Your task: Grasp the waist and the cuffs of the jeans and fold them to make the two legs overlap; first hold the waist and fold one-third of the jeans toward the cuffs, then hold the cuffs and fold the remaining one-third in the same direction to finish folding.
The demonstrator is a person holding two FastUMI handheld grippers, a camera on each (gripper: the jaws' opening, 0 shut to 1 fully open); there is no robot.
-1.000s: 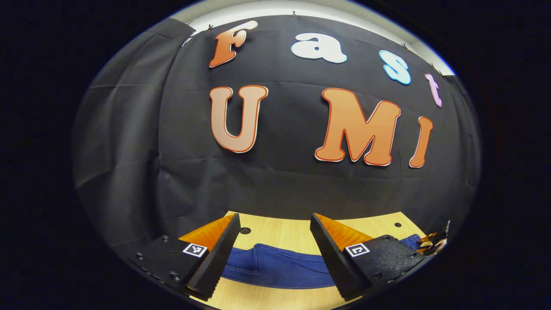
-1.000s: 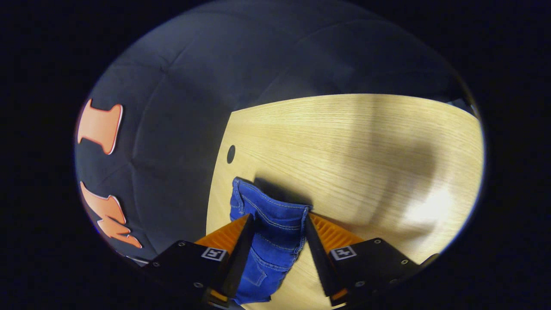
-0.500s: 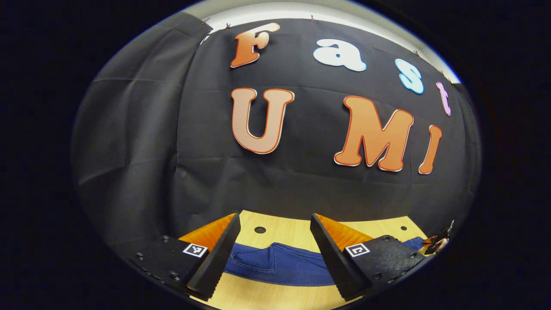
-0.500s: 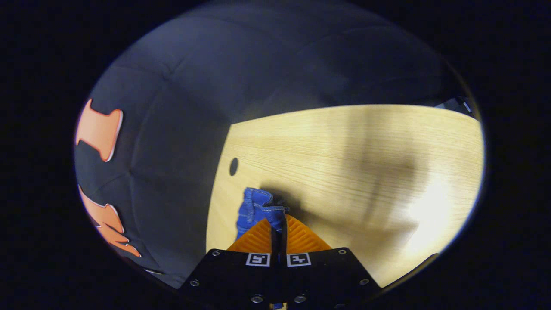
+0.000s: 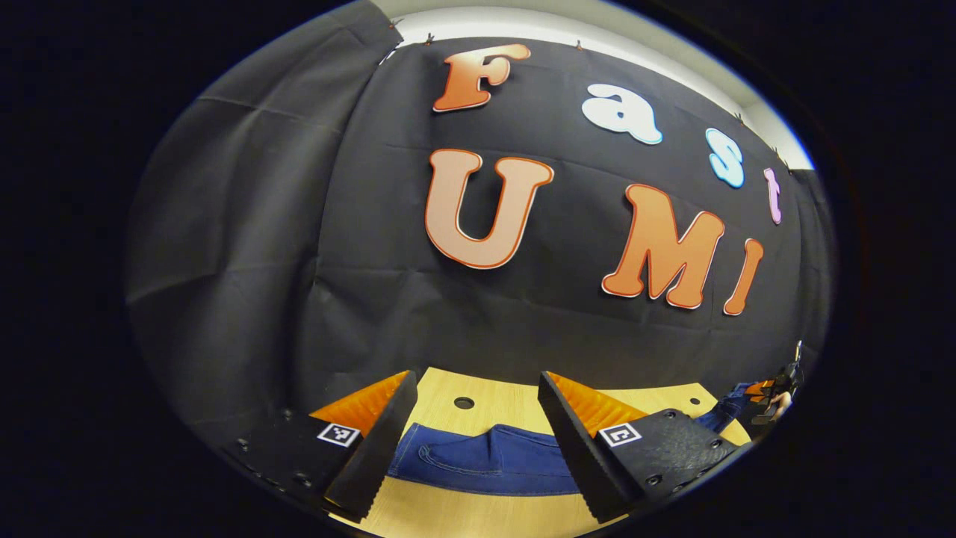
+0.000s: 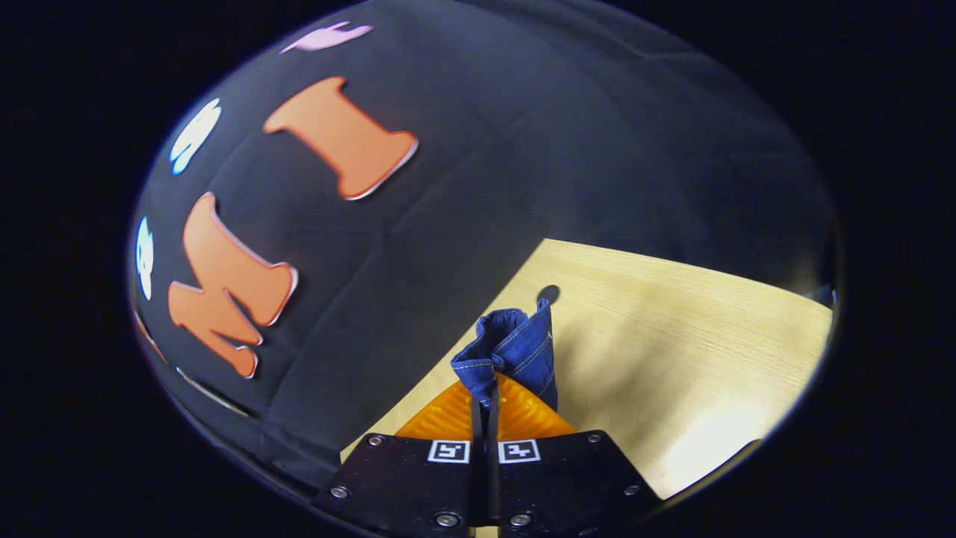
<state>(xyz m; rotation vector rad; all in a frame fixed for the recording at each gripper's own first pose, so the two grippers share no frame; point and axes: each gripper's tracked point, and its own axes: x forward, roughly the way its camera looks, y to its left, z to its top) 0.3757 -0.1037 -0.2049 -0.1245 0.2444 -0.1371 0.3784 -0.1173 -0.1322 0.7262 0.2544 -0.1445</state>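
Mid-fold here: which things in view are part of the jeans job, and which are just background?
In the job:
jeans, one end bunched
right claw, shut on that bunched end
left claw, open above the jeans

Background:
wooden table
holes in the table

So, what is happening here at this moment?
A person is folding blue jeans on a wooden table with two handheld grippers. The right gripper is shut on a bunched end of the denim, raised off the table. The left gripper hangs open above the jeans lying flat, gripping nothing.
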